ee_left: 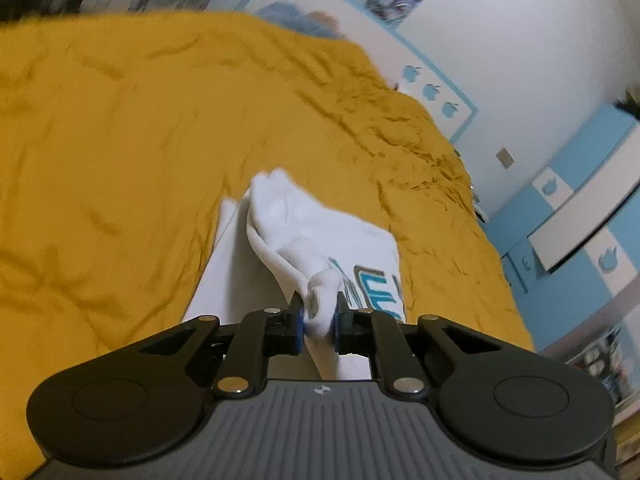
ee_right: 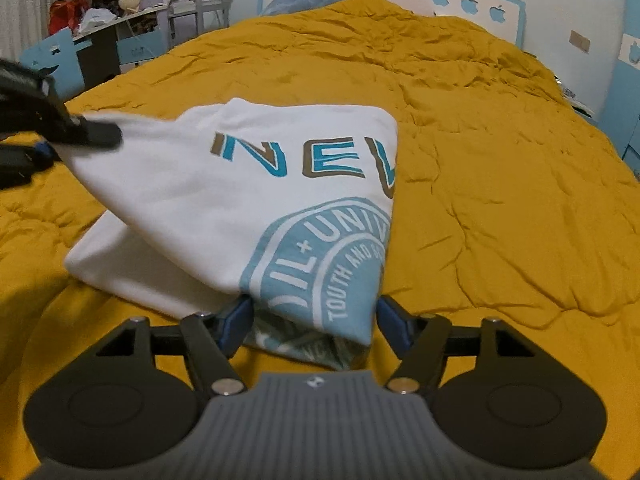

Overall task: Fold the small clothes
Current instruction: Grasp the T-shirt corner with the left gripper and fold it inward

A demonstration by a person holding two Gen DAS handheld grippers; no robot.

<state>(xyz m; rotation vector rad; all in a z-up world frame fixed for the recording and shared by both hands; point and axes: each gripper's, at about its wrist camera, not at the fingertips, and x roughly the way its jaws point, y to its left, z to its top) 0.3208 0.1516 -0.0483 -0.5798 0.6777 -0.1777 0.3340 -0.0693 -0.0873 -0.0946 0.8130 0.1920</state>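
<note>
A white T-shirt with blue lettering and a round blue print lies partly folded on the mustard bedspread. My left gripper is shut on a bunched bit of the shirt and holds that edge up off the bed. The right wrist view shows this left gripper at the left, with the cloth stretched up to it. My right gripper is low over the bed at the shirt's near corner. Its jaws stand wide, with the printed corner lying between the blue pads, not pinched.
The bedspread is wrinkled and runs back to a white and blue headboard with apple shapes. A blue pillow lies at the head. A cluttered desk stands far left, and blue and white cabinets stand beside the bed.
</note>
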